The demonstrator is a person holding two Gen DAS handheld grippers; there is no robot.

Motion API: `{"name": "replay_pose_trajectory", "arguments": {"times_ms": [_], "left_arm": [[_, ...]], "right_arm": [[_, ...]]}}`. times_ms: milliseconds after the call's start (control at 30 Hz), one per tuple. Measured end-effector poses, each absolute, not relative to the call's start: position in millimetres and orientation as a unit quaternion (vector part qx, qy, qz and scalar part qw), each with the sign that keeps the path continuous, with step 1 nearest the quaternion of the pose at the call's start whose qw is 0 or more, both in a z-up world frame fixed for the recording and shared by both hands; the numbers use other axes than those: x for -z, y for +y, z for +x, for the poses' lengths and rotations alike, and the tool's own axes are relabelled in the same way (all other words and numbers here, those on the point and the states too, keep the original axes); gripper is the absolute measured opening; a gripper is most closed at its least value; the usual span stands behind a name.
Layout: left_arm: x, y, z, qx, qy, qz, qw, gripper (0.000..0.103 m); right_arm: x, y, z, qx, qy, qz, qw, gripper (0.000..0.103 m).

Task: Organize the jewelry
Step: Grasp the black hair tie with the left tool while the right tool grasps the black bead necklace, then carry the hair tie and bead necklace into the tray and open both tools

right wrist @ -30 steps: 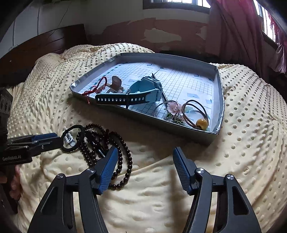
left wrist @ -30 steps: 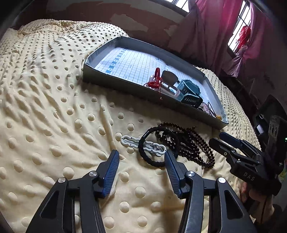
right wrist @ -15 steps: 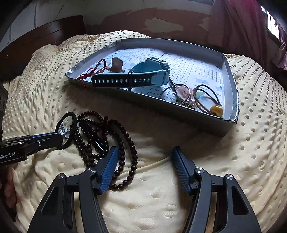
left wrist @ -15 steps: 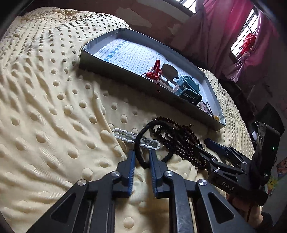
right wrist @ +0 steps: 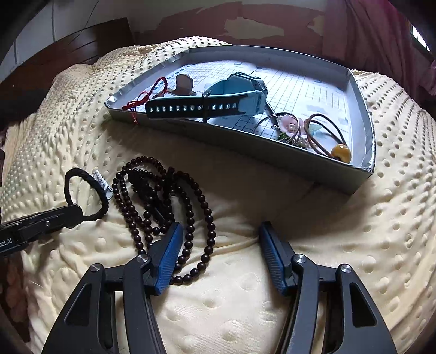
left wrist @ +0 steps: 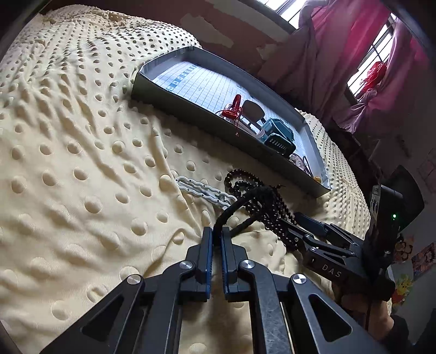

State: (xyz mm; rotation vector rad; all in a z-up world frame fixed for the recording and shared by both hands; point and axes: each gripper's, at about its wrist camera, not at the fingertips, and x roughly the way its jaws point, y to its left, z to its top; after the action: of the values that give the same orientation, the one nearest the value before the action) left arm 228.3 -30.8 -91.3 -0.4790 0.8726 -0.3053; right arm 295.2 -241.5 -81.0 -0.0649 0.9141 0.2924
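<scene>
While my left tongs (left wrist: 217, 239) pinch the black hair tie (right wrist: 81, 174), my right tongs (right wrist: 218, 245) rest spread beside the dark beads (right wrist: 163, 196).

— What's under it all?
— A cream dotted blanket (left wrist: 81, 168), rumpled (bumps everywhere).
— And behind?
— Pink curtains (left wrist: 354, 54) at a barred window (left wrist: 373, 51), peeling wall (right wrist: 245, 21), dark headboard (right wrist: 90, 46).

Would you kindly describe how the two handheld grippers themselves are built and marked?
Both are black, angular linkage frames with silver pivot pins and blue ribbed finger pads. The right gripper bears "DAS" lettering and a green light; the left gripper shows lettering ending "ot.AI".
</scene>
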Motion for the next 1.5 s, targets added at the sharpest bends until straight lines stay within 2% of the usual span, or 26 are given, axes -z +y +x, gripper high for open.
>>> {"name": "replay_pose_trajectory", "arguments": {"times_ms": [267,433,733,967,1200,1500], "left_arm": [[90.7,-35.2,229.6,0.152,0.416,-0.22,0.869,0.006],[91.0,-36.7,229.9,0.156,0.415,-0.218,0.869,0.006],[89.2,-35.1,226.7,0.156,0.407,-0.22,0.873,0.006],[85.1,-33.8,222.7,0.152,0.395,-0.219,0.879,0.005],[70.1,-27.9,215.9,0.135,0.36,-0.225,0.895,0.005],[66.3,-29.8,217.8,0.134,0.352,-0.231,0.897,0.005]], "right_arm": [[83.4,-243.7,293.0,-0.163,0.453,0.0,0.877,0.028],[85.7,-251.0,294.7,-0.152,0.463,0.025,0.873,0.005],[56.9,-250.5,283.7,-0.096,0.396,-0.009,0.913,0.005],[21.9,-261.2,268.8,-0.109,0.315,0.008,0.943,0.005],[-1.7,-266.9,255.1,-0.126,0.266,0.032,0.955,0.005],[-23.5,-267.1,235.6,-0.158,0.204,0.057,0.964,0.005]]}}
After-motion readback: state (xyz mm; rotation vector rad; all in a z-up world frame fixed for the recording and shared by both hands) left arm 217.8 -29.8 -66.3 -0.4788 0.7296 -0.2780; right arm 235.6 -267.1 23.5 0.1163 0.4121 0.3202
